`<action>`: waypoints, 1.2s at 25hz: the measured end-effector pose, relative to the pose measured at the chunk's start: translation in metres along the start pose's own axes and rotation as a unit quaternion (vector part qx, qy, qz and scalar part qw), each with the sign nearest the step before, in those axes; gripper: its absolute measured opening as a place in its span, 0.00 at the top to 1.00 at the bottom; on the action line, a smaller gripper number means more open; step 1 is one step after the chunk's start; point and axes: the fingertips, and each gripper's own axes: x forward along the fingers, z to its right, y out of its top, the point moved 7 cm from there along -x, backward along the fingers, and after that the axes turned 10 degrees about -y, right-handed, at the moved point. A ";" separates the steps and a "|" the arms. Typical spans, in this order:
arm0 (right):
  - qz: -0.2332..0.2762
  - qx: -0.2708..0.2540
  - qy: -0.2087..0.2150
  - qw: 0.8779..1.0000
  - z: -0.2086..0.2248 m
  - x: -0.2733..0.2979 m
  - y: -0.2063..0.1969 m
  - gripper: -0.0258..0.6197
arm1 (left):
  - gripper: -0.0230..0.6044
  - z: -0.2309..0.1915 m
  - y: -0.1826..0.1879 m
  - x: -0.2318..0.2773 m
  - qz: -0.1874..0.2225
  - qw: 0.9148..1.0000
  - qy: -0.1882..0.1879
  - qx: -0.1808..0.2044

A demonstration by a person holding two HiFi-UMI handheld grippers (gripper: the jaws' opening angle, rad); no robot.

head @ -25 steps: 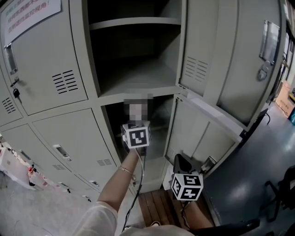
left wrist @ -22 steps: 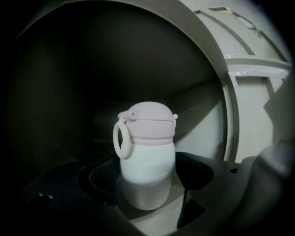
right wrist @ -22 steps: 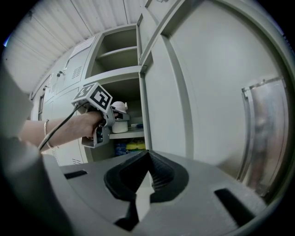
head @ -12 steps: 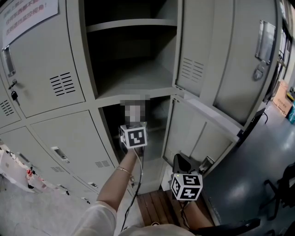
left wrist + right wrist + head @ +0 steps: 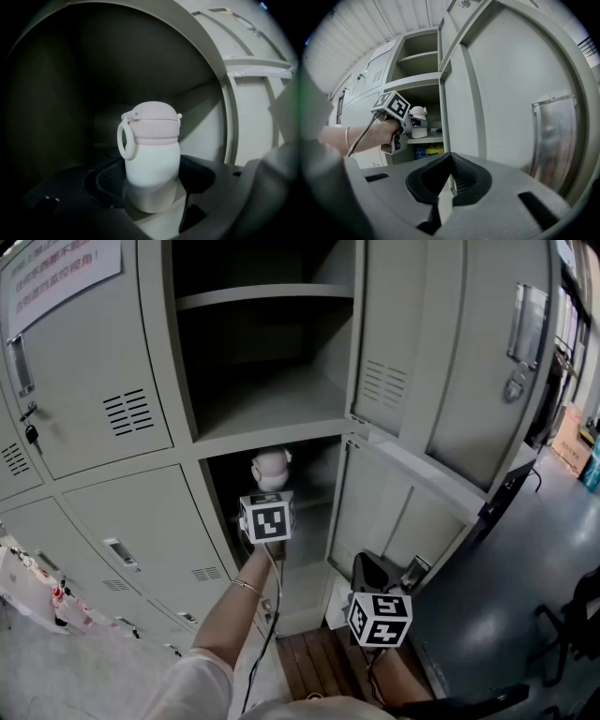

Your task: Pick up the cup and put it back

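A white cup [image 5: 152, 159] with a pink lid and a ring handle stands upright between the jaws of my left gripper [image 5: 151, 183], which is shut on its lower body. In the head view, the cup [image 5: 269, 468] sits just inside the middle locker compartment [image 5: 314, 512], above the left gripper [image 5: 266, 491]. The right gripper view shows the cup [image 5: 418, 123] held at the level of that compartment's shelf [image 5: 429, 138]; whether it touches the shelf I cannot tell. My right gripper [image 5: 449, 164] is shut and holds nothing. It hangs low in front of the lockers [image 5: 367, 576].
Both locker doors on the right swing open: the upper door [image 5: 450, 343] and the lower door [image 5: 403, 502]. The upper compartment [image 5: 262, 381] is open. Closed lockers [image 5: 84, 362] line the left. Blue and yellow items [image 5: 426, 151] lie under the shelf.
The left gripper with the cup has shifted slightly left and stays at the compartment mouth. The right gripper has not moved.
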 end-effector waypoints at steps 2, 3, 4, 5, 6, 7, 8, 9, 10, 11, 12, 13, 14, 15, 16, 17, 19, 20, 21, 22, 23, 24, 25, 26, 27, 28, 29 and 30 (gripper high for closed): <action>0.000 0.001 -0.001 1.000 0.001 -0.001 0.000 0.97 | 0.43 0.004 0.000 -0.007 -0.001 1.000 -0.008 -0.004; 0.000 0.001 -0.002 1.000 0.002 -0.002 0.000 0.97 | 0.43 0.007 0.000 -0.011 -0.003 1.000 -0.013 -0.006; 0.000 0.002 -0.002 1.000 0.002 -0.002 0.000 0.97 | 0.43 0.010 0.000 -0.015 -0.005 1.000 -0.019 -0.008; 0.001 0.003 -0.002 1.000 0.002 -0.003 0.000 0.97 | 0.43 0.012 0.000 -0.019 -0.006 1.000 -0.024 -0.011; 0.002 0.004 -0.001 1.000 0.001 -0.003 0.001 0.97 | 0.43 0.014 0.000 -0.023 -0.005 1.000 -0.027 -0.013; 0.002 0.005 -0.001 1.000 0.000 -0.003 0.001 0.97 | 0.43 0.016 0.000 -0.027 -0.003 0.999 -0.031 -0.015; 0.003 0.006 -0.001 1.000 -0.001 -0.004 0.002 0.97 | 0.43 0.017 -0.001 -0.031 0.000 0.999 -0.034 -0.016; 0.004 0.007 0.000 1.000 -0.002 -0.005 0.002 0.97 | 0.43 0.018 -0.002 -0.035 0.001 0.999 -0.037 -0.014; 0.005 0.008 0.001 1.000 -0.003 -0.005 0.002 0.97 | 0.43 0.020 -0.003 -0.040 0.002 0.999 -0.040 -0.011; 0.006 0.009 0.002 1.000 -0.003 -0.006 0.003 0.97 | 0.43 0.022 -0.005 -0.044 0.002 0.999 -0.044 -0.008; 0.008 0.010 0.003 1.000 -0.004 -0.006 0.004 0.97 | 0.43 0.025 -0.006 -0.049 0.001 0.999 -0.048 -0.005; 0.009 0.010 0.003 1.000 -0.005 -0.007 0.005 0.97 | 0.43 0.027 -0.008 -0.054 0.000 0.999 -0.052 -0.003; 0.011 0.011 0.005 1.000 -0.007 -0.008 0.006 0.97 | 0.43 0.030 -0.009 -0.058 -0.001 0.998 -0.057 -0.004; 0.012 0.011 0.006 1.000 -0.008 -0.009 0.007 0.97 | 0.43 0.032 -0.011 -0.063 -0.003 0.998 -0.062 -0.007; 0.014 0.011 0.007 1.000 -0.010 -0.010 0.008 0.97 | 0.43 0.034 -0.013 -0.068 -0.004 0.998 -0.067 -0.010; 0.016 0.011 0.009 1.000 -0.011 -0.010 0.009 0.97 | 0.43 0.036 -0.016 -0.073 -0.006 0.997 -0.072 -0.013; 0.019 0.012 0.013 1.000 -0.014 -0.012 0.011 0.97 | 0.43 0.039 -0.021 -0.083 -0.009 0.996 -0.082 -0.017; 0.020 0.012 0.014 1.000 -0.015 -0.012 0.012 0.97 | 0.43 0.041 -0.023 -0.088 -0.009 0.996 -0.088 -0.019; 0.021 0.011 0.016 1.000 -0.017 -0.013 0.013 0.97 | 0.43 0.043 -0.025 -0.093 -0.009 0.995 -0.094 -0.022; 0.023 0.010 0.018 1.000 -0.018 -0.014 0.015 0.97 | 0.43 0.045 -0.027 -0.099 -0.009 0.995 -0.099 -0.025; 0.024 0.008 0.021 0.999 -0.020 -0.014 0.016 0.97 | 0.43 0.047 -0.028 -0.105 -0.008 0.994 -0.105 -0.026; 0.026 0.006 0.024 0.999 -0.022 -0.015 0.018 0.97 | 0.43 0.049 -0.029 -0.111 -0.007 0.993 -0.111 -0.026; 0.028 0.003 0.027 0.999 -0.024 -0.015 0.020 0.97 | 0.43 0.052 -0.030 -0.118 -0.006 0.993 -0.116 -0.022; 0.030 0.000 0.030 0.999 -0.026 -0.014 0.022 0.97 | 0.43 0.055 -0.030 -0.124 -0.006 0.992 -0.121 -0.015; 0.032 -0.003 0.033 0.999 -0.028 -0.014 0.024 0.97 | 0.43 0.057 -0.031 -0.131 -0.005 0.992 -0.127 -0.008; 0.034 -0.007 0.037 0.999 -0.030 -0.014 0.026 0.97 | 0.43 0.060 -0.031 -0.138 -0.005 0.991 -0.133 -0.002; 0.036 -0.011 0.040 0.999 -0.032 -0.014 0.028 0.97 | 0.43 0.062 -0.032 -0.144 -0.004 0.990 -0.139 0.001; 0.037 -0.014 0.043 0.998 -0.034 -0.013 0.031 0.97 | 0.43 0.064 -0.032 -0.150 -0.003 0.990 -0.144 0.000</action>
